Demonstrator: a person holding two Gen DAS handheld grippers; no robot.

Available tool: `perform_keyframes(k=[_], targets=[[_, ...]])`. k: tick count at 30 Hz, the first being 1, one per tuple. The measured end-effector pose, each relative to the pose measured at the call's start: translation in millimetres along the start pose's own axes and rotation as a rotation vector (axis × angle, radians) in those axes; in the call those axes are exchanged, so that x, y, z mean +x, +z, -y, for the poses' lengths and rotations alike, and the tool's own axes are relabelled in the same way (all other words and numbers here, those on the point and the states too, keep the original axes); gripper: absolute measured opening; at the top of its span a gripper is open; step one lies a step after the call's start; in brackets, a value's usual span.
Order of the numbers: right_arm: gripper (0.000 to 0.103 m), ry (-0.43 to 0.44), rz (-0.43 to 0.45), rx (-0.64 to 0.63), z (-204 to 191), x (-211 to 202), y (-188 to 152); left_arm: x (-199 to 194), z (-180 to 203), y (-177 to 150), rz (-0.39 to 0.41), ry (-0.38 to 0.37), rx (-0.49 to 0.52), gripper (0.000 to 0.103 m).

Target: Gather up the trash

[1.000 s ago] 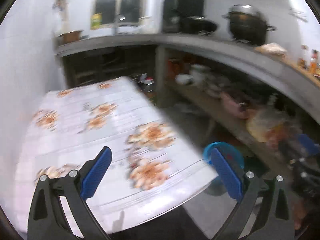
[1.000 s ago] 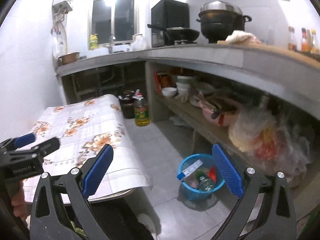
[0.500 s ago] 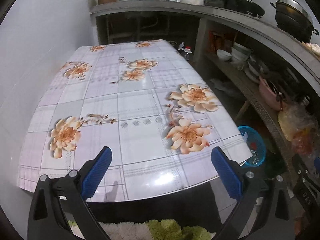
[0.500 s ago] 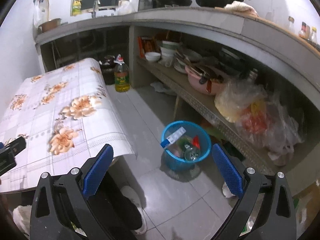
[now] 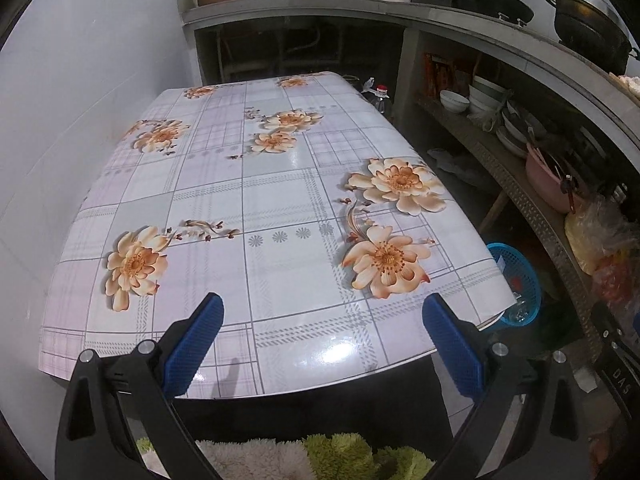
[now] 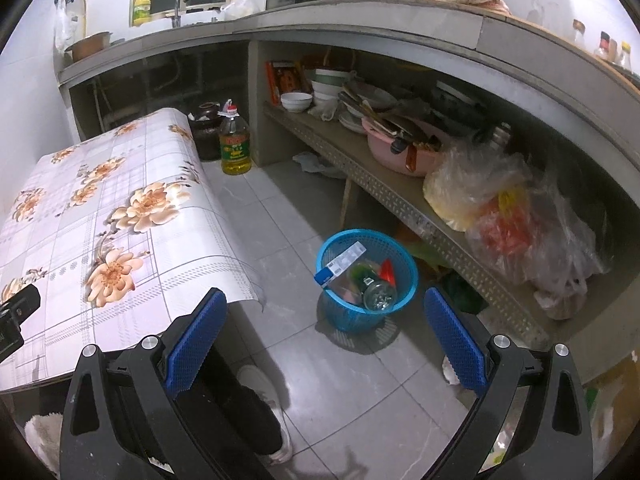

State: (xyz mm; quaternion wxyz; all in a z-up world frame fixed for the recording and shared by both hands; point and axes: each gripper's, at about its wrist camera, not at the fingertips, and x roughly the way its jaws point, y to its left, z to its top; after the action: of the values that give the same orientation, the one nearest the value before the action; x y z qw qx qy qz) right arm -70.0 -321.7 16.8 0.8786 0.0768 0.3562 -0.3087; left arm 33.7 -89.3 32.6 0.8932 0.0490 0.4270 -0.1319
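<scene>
On the tiled floor (image 6: 280, 224), R wrist view: blue mesh basket (image 6: 404, 284) stands between the tabletop's hanging cloth edge and the low perforated shelf (image 6: 400, 196), apart from both. Around it: oil bottle (image 6: 235, 145) w/ red cap upright on floor near far tabletop corner, dark jar (image 6: 206, 130) just behind it. Shelf carries pink basin (image 6: 400, 152) w/ utensils, stacked white bowls (image 6: 297, 101), and bulging plastic bags (image 6: 500, 204) that overhang the shelf front to the right of the basket. Person's dark trouser leg and white shoe (image 6: 260, 400) on floor in front of basket, near lower edge of view.

Trash in basket: flat white/blue packet (image 6: 341, 263) leaning on the near-left rim, clear bottle (image 6: 376, 294) lying w/ base toward camera, a red piece (image 6: 387, 271) behind it. Other contents too jumbled to tell.

Tabletop (image 5: 272, 200): glossy floral-check cloth, nothing lying on it in L wrist view; basket (image 5: 520, 280) shows only partly past its right corner.

Right gripper (image 6: 325, 340): jaws spread wide, empty, held above the floor w/ basket in view between the blue pads. Left gripper (image 5: 324, 344): jaws spread wide, empty, over the near tabletop edge.
</scene>
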Motion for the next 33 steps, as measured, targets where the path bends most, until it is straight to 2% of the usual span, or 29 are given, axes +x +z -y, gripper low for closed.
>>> perform_keyframes(k=[33], targets=[[0.095,-0.006,-0.003,0.003,1.8,-1.1,-2.9,0.0,3.4,-1.1,-0.010,0.002,0.017,0.097]])
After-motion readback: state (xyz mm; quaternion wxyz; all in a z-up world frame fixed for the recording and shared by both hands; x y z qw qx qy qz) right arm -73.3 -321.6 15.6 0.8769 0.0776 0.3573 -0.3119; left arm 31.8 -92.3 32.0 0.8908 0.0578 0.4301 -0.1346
